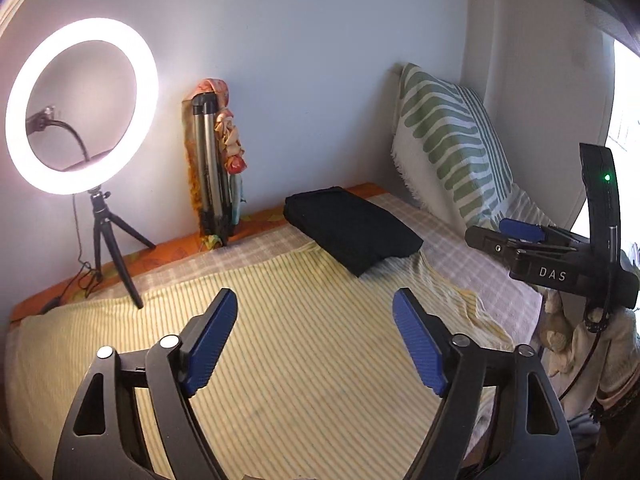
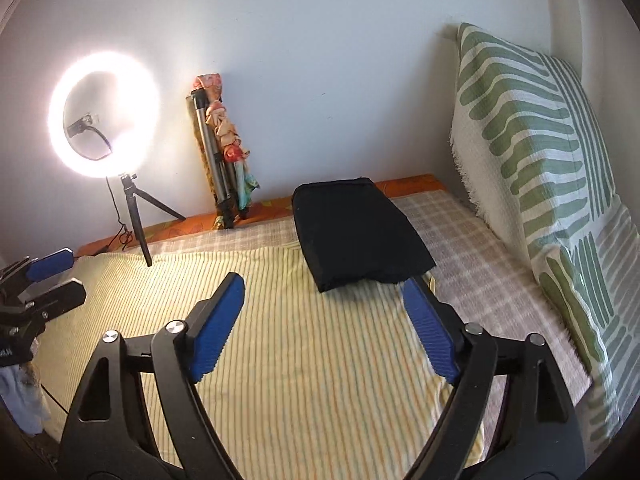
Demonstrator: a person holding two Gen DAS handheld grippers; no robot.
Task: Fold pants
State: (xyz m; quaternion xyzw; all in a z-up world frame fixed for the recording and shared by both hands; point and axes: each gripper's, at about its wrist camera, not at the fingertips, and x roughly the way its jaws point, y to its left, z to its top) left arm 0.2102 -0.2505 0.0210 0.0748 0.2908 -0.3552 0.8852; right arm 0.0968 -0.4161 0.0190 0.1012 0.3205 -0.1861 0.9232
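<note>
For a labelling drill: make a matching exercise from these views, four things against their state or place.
Things:
1. pants
2. ring light
3. left gripper
4. green-patterned pillow

States:
a. lit, on a small tripod
b. open, empty
c. folded, lying on the bed
d. leaning against the wall

Pairs: 1-c, 2-a, 3-b, 4-d

Glaring ring light, fisheye-bent edges
</note>
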